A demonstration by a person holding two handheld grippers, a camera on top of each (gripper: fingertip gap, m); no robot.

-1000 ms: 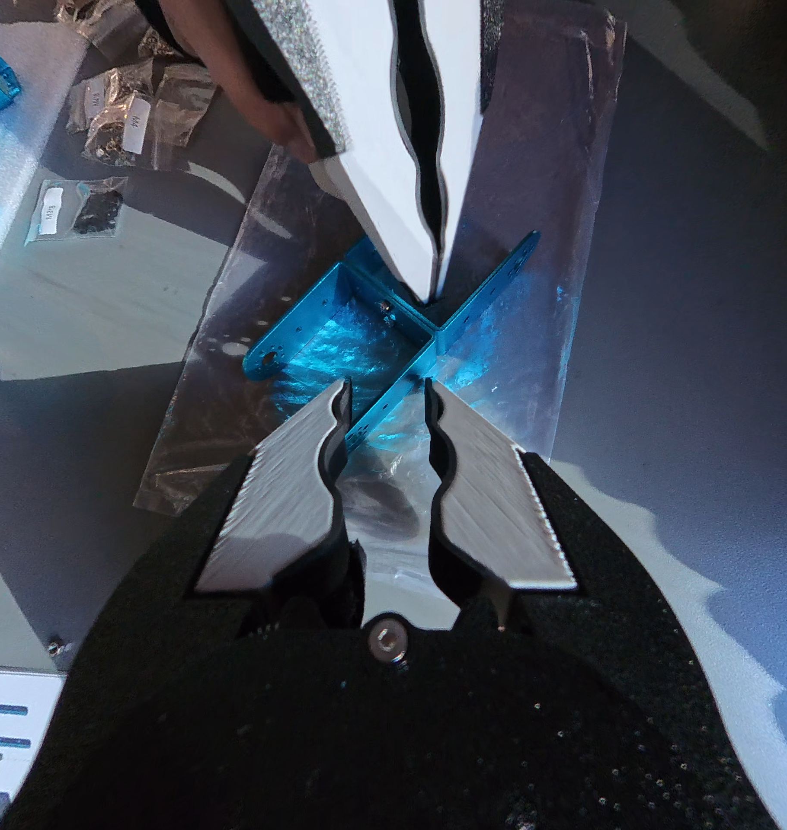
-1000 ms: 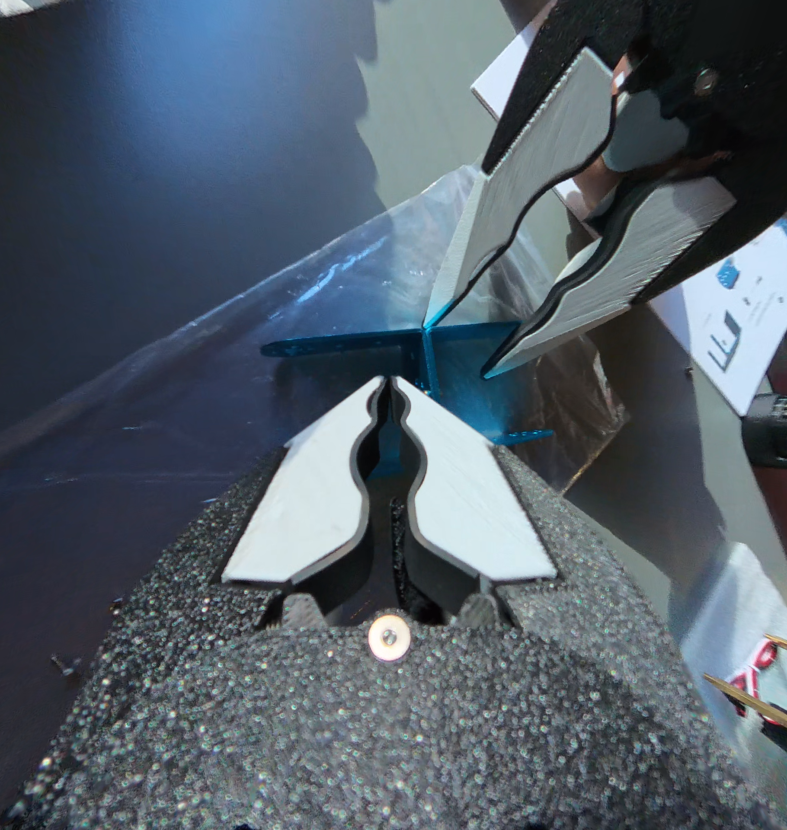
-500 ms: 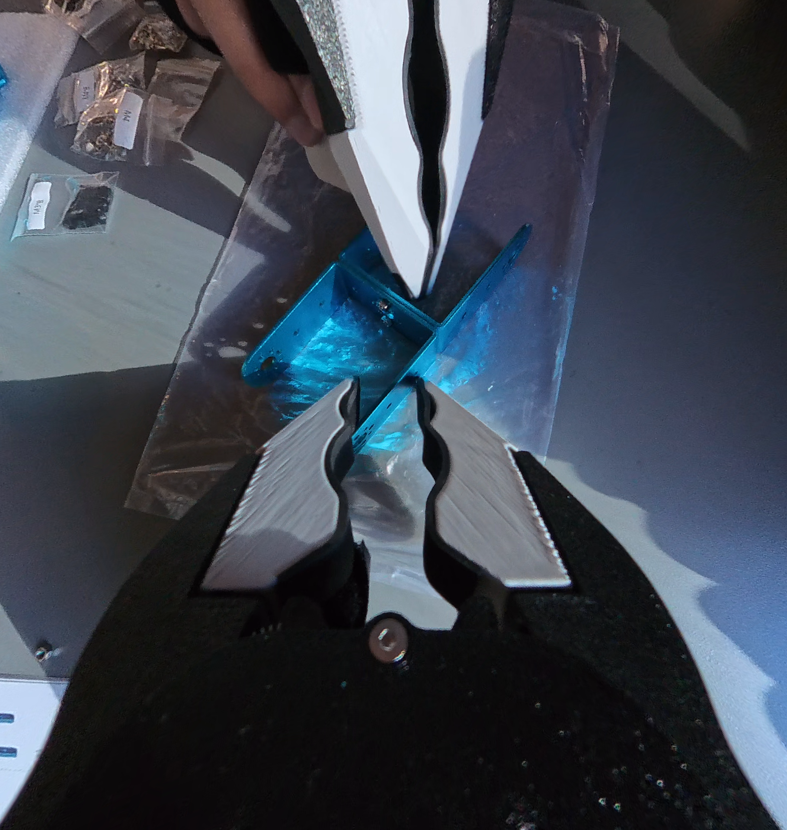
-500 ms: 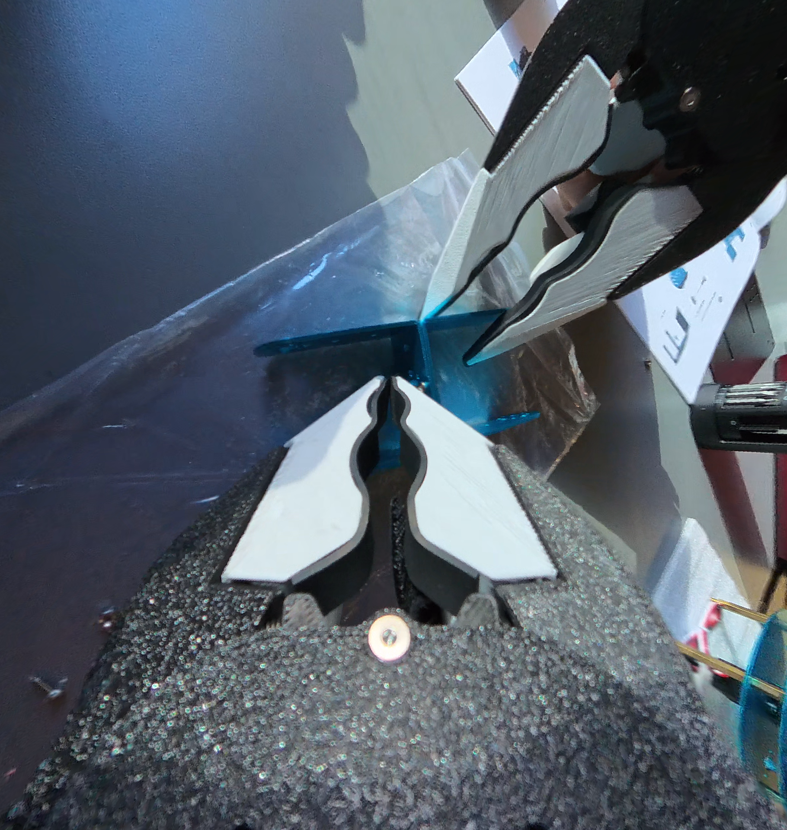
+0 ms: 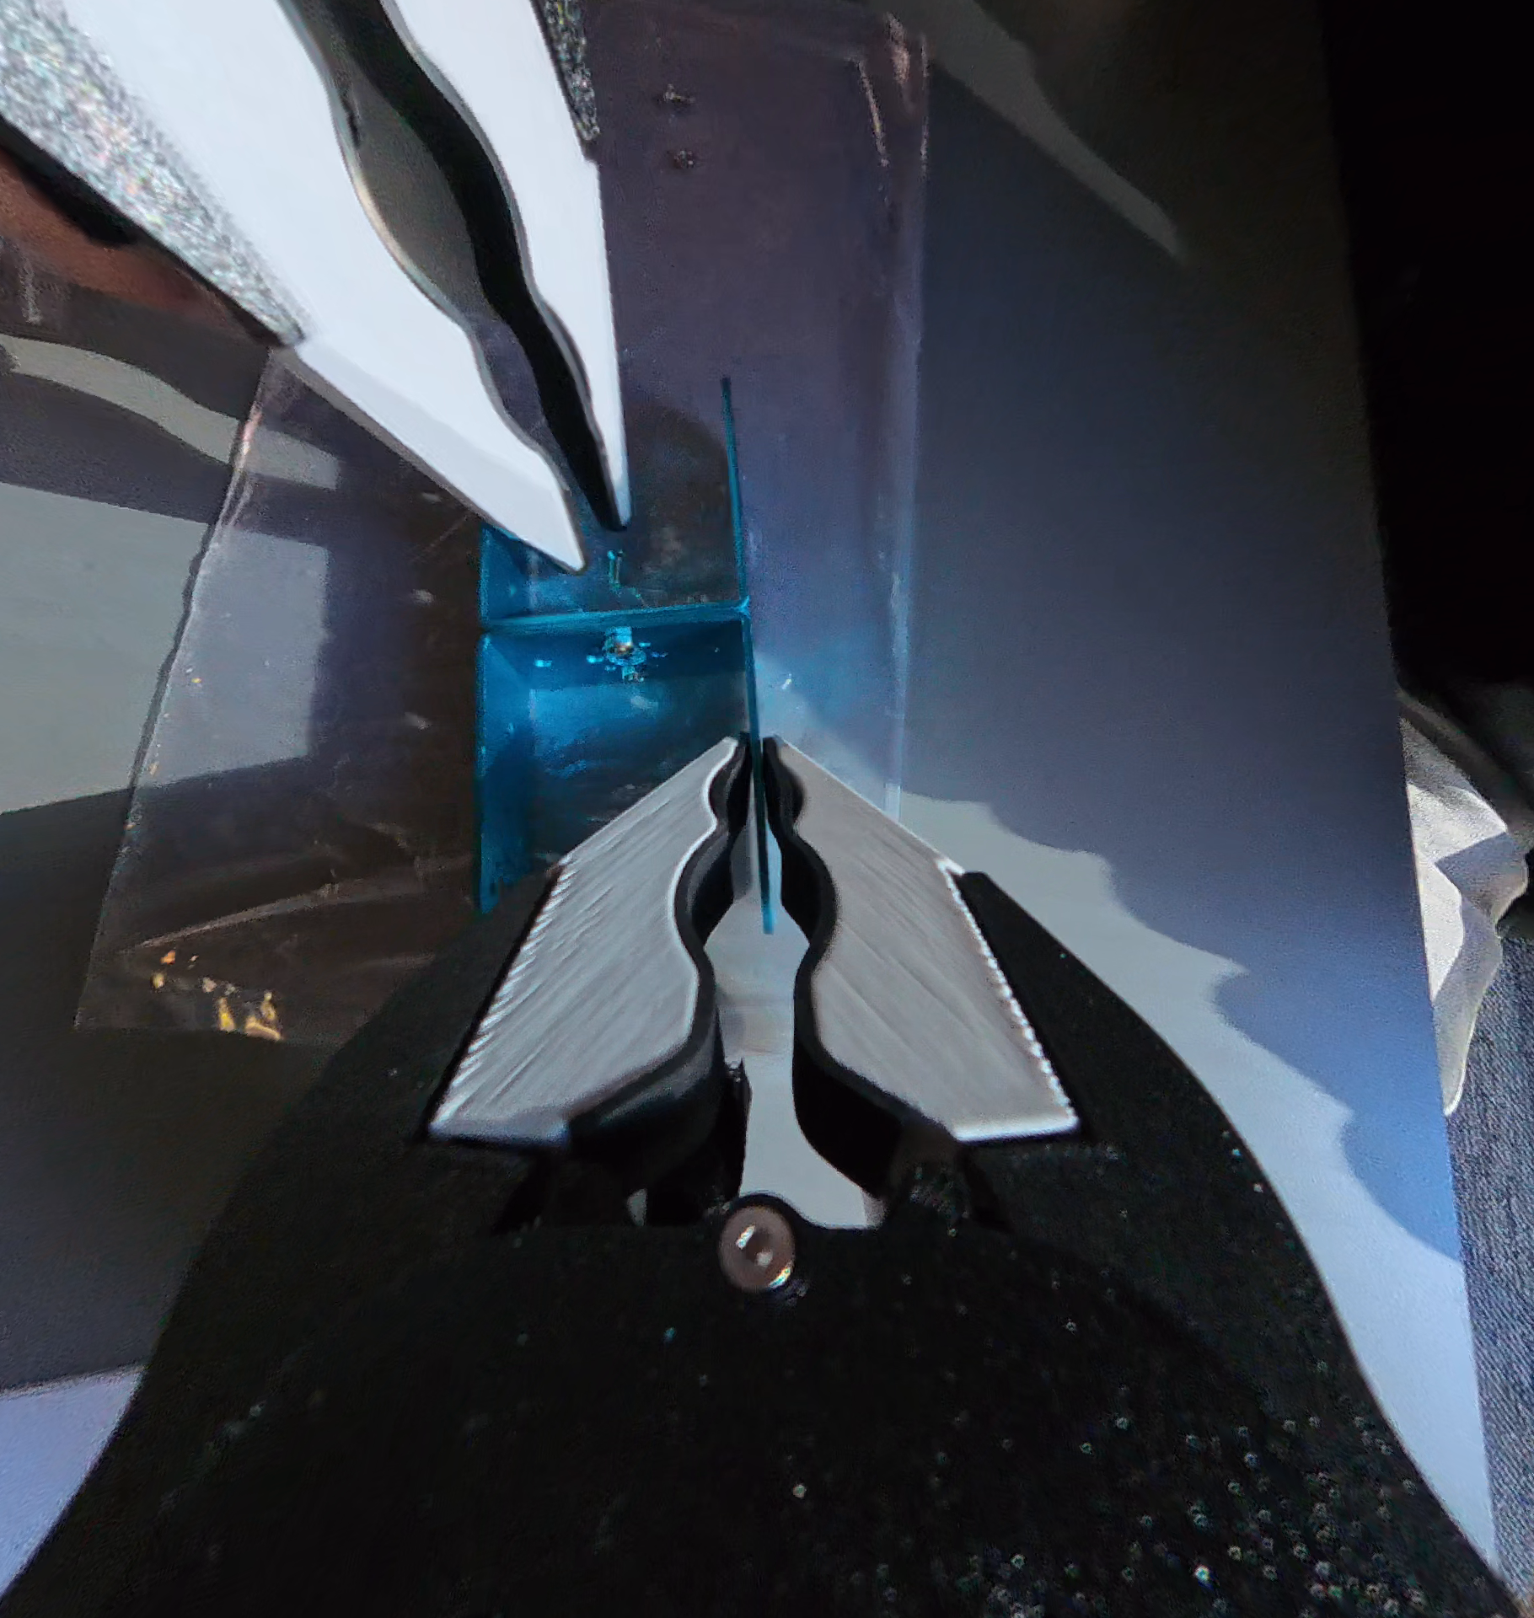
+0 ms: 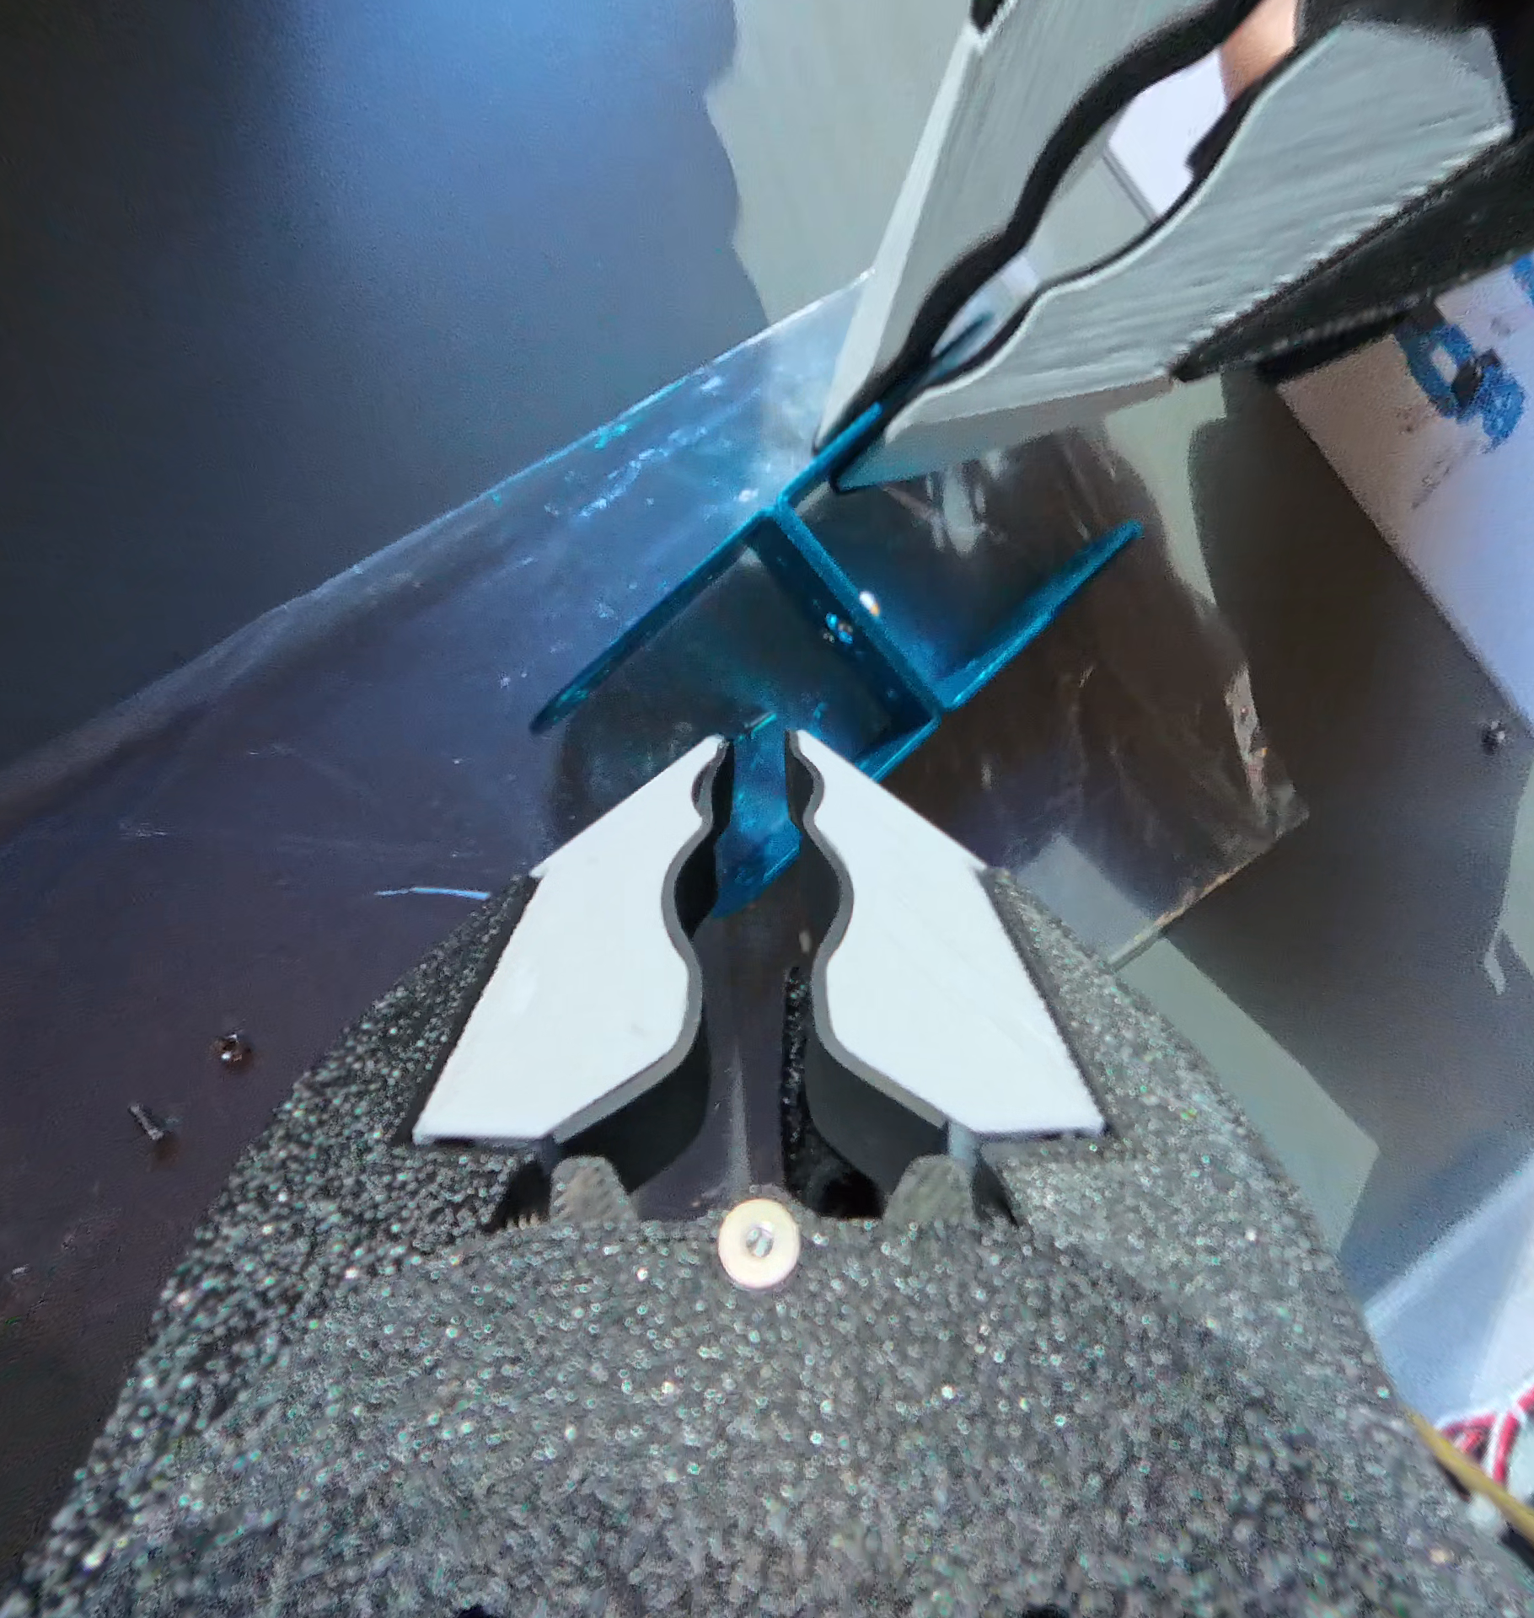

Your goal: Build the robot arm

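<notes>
A blue metal bracket assembly [image 5: 571, 727], two perforated pieces joined crosswise by a small screw, sits over a clear plastic bag [image 5: 308, 788] on a dark table. My left gripper [image 5: 750, 744] is shut on the thin edge of its long plate. My right gripper [image 5: 597, 538] comes in from the upper left, its tips at the assembly's far flange. In the right wrist view my right gripper [image 6: 759, 742] has a blue flange of the assembly [image 6: 833, 613] between its jaws, which stand slightly apart. The left gripper [image 6: 838, 460] grips the far end at upper right.
Two small loose screws [image 6: 234, 1046] lie on the dark table at left. A white printed sheet [image 6: 1446, 420] lies at the right, with red wires [image 6: 1525, 1436] at the lower right. Cloth [image 5: 1464, 875] shows past the table's right edge. Left tips to right tips: about 6 centimeters.
My left gripper has moved in and closed on the blue plate. The assembly has turned between the grippers. My right jaws stand a little wider around the flange than before.
</notes>
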